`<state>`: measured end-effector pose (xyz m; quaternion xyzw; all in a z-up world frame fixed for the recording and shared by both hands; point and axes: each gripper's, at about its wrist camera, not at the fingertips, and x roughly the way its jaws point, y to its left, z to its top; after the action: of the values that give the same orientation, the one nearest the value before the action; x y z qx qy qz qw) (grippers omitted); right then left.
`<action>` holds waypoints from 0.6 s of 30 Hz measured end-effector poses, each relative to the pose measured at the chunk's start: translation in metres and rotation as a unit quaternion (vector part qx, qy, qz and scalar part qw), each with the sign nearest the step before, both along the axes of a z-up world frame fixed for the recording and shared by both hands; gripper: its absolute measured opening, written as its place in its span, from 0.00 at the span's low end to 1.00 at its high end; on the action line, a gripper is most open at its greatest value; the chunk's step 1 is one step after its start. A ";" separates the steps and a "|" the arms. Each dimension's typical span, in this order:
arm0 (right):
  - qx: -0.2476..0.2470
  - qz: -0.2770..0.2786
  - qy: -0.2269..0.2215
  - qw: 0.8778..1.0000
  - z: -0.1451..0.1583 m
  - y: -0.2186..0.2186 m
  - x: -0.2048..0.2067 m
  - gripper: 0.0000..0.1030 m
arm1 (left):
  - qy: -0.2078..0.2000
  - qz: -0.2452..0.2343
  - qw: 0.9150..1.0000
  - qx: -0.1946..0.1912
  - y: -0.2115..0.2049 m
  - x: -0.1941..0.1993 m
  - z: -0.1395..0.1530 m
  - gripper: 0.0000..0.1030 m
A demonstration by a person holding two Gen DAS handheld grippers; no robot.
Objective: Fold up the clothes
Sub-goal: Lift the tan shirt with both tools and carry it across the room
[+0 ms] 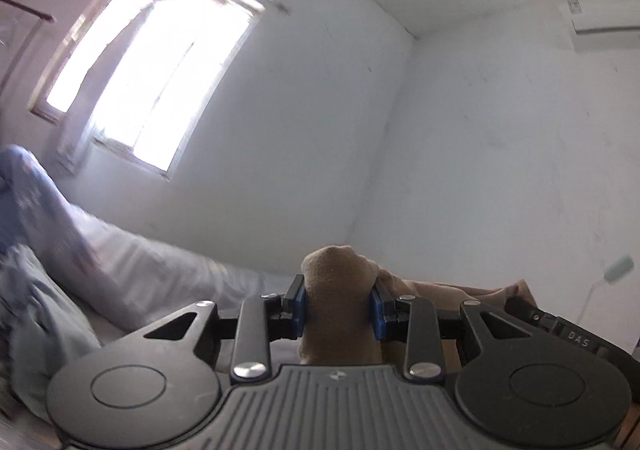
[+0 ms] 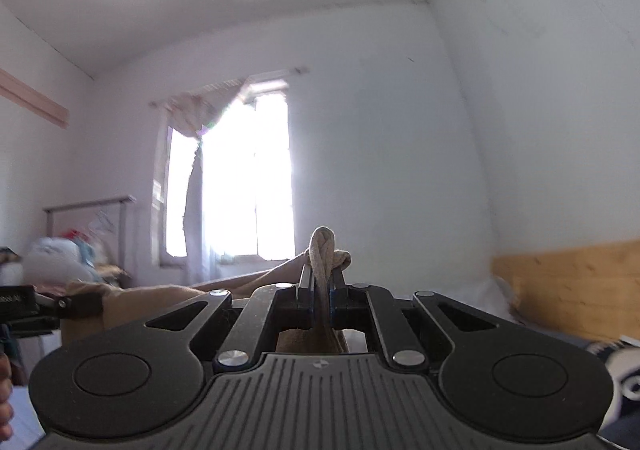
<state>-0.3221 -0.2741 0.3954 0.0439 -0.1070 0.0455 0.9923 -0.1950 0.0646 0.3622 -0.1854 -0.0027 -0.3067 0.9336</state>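
Observation:
A tan garment (image 1: 340,290) is held up between both grippers, which point about level at the far wall. My left gripper (image 1: 339,308) is shut on a thick bunched fold of it; the blue pads (image 1: 299,310) press its sides. In the right wrist view my right gripper (image 2: 322,290) is shut on a thin twisted edge of the same tan garment (image 2: 322,250). The cloth stretches away to the left toward the other gripper (image 2: 24,306), seen at the left edge. In the left wrist view the right gripper's body (image 1: 560,326) shows at the lower right behind the cloth.
A bright window (image 1: 152,77) with a curtain is in the far wall. Pale blue bedding (image 1: 48,250) is piled at the left. A wooden headboard (image 2: 568,286) stands at the right, an air conditioner (image 1: 604,25) high up. A rack with clothes (image 2: 80,246) stands at the left.

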 end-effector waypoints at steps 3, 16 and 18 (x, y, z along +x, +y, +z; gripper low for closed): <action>-0.006 0.041 -0.023 0.999 0.030 0.039 -0.003 0.04 | -0.017 0.034 0.999 -0.011 0.043 -0.014 0.027 0.29; -0.029 0.237 -0.085 0.967 0.105 0.253 0.014 0.04 | -0.071 0.232 0.970 -0.006 0.245 -0.082 0.116 0.29; -0.027 0.267 -0.089 0.959 0.106 0.293 0.018 0.04 | -0.069 0.262 0.963 -0.002 0.277 -0.093 0.123 0.29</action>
<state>-0.3042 0.0185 0.5014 0.0397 -0.1778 0.3153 0.9314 -0.2880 0.3418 0.4857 -0.1586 -0.1159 -0.0632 0.9785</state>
